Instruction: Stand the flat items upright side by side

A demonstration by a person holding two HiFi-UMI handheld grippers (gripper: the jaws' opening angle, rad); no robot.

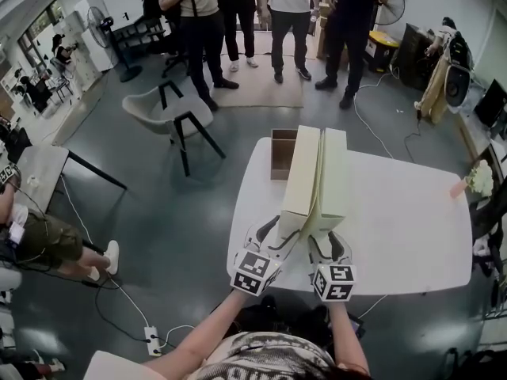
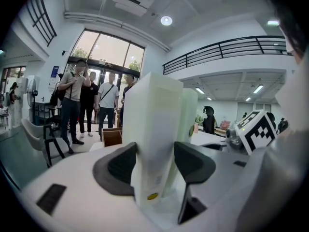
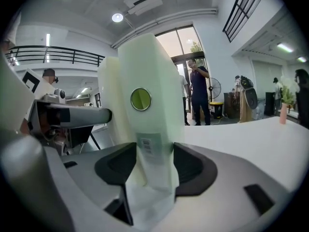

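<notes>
Cream-coloured and flat, the two boxes stand upright on their long edges, side by side near the middle of the white table [image 1: 396, 220], running away from the person. The left box [image 1: 301, 172] and the right box [image 1: 333, 172] have their broad faces close together; whether they touch along the whole length I cannot tell, since a thin dark slit shows between them at the near end. The left gripper [image 1: 279, 234] pinches the near end of the left box, and in the left gripper view both dark pads press against its sides, with a small yellow dot [image 2: 152, 195] low on the end face. The right gripper [image 1: 329, 241] pinches the near end of the right box in the same way, one pad on each side. That end bears a round green sticker [image 3: 140, 99] with a barcode label [image 3: 145, 144] below it. Both grippers sit low over the table's near edge, their marker cubes towards the person. Just past the far end of the left box, an open brown carton [image 1: 281, 153] sits at the table's far edge. Beyond the table on the grey floor are a pale chair [image 1: 170, 105] and several people [image 1: 289, 6] standing on a rug.
</notes>
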